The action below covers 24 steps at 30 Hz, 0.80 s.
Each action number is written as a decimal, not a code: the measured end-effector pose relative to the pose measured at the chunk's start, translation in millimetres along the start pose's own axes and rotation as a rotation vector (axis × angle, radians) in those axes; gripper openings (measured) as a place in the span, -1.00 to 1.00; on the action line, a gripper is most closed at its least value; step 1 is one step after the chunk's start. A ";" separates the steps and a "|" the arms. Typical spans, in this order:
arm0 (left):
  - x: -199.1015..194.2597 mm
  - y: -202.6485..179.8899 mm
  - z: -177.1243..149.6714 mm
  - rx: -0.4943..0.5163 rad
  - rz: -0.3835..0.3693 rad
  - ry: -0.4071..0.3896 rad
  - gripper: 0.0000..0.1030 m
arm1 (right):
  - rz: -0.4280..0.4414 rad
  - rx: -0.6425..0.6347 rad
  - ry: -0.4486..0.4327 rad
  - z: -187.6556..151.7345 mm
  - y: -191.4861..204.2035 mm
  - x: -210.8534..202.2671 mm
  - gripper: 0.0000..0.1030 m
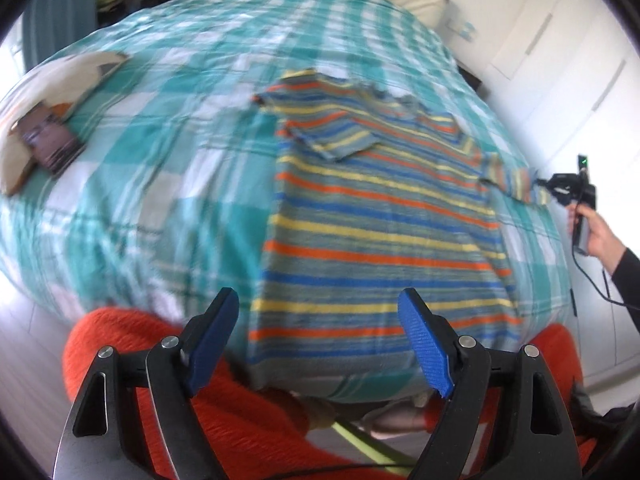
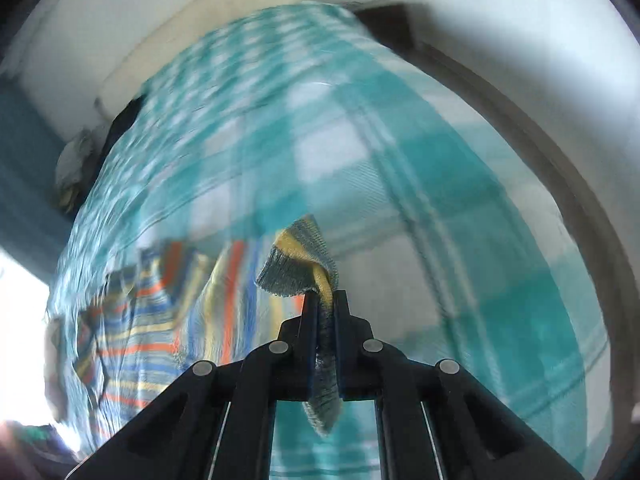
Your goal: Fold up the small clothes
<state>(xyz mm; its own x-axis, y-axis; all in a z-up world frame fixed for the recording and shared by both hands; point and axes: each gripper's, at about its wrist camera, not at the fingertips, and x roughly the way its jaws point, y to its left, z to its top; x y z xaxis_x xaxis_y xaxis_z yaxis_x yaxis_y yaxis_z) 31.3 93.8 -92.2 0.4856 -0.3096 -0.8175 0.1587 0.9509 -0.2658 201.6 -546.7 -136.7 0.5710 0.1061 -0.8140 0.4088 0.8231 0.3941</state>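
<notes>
The left gripper (image 1: 320, 344) has its blue ridged fingers spread wide, holding nothing. Past it a knitted stripy shirt (image 1: 376, 216) lies flat on the soft checked blanket (image 1: 168, 152). The right gripper (image 2: 325, 300) pinches its fuzzy sleeve.

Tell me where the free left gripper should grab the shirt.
Probably the hem, at its left corner, coming from the near bed edge: it lies flat just ahead of the open left gripper. The right gripper already pinches the far sleeve.

Striped shirt (image 1: 380, 216): knitted cloth, matt, coarse weave. Checked bedcover (image 1: 160, 152): woven cloth, matt. Left gripper (image 1: 320, 344): black plastic arms, ribbed blue pads (image 1: 424, 344), bright metal rivets.
</notes>
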 end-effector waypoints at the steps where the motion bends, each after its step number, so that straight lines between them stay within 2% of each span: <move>1: 0.6 -6.9 1.5 0.015 -0.008 0.000 0.62 | 0.017 0.052 0.003 -2.1 -13.5 1.9 -0.87; 4: 0.1 -24.5 1.8 0.049 -0.025 -0.005 0.62 | 0.079 0.192 0.007 -18.3 -43.4 14.9 -0.82; 6: -0.6 -29.9 -2.0 0.056 -0.034 0.000 0.62 | 0.104 0.252 0.013 -31.3 -48.6 26.3 -0.67; 7: -0.2 -30.9 -4.3 0.058 -0.035 0.005 0.62 | 0.124 0.275 0.016 -36.0 -50.4 29.5 -0.45; 9: 2.6 -31.3 -10.4 0.056 -0.025 0.020 0.62 | 0.162 0.292 0.003 -42.3 -54.3 28.7 -0.41; 11: 7.5 -28.6 -16.6 0.048 -0.012 0.045 0.62 | 0.114 0.233 0.013 -42.8 -43.0 30.4 -0.96; 12: 8.6 -27.7 -19.1 0.044 -0.009 0.050 0.62 | 0.058 0.187 0.020 -42.8 -40.5 25.4 -0.96; 14: 8.7 -25.6 -22.6 0.040 -0.004 0.052 0.62 | 0.009 0.149 -0.013 -40.5 -40.7 10.6 -0.96; 17: 7.7 -22.9 -25.9 0.037 0.001 0.048 0.62 | -0.096 0.181 -0.055 -39.6 -65.9 -5.7 -0.97; 19: 9.4 -21.9 -26.7 0.037 0.004 0.053 0.62 | -0.115 0.232 -0.022 -45.1 -81.9 -2.6 -0.98; 24: 15.1 -23.0 -27.1 0.076 0.028 0.073 0.62 | -0.185 0.135 -0.017 -54.3 -68.6 1.7 -0.96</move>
<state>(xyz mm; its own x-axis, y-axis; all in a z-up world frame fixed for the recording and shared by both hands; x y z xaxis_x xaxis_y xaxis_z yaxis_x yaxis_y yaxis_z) 11.6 67.3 -112.2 0.4272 -0.2789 -0.8600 0.2121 0.9556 -0.2046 135.8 -572.7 -188.3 0.4889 -0.0506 -0.8709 0.5987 0.7456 0.2928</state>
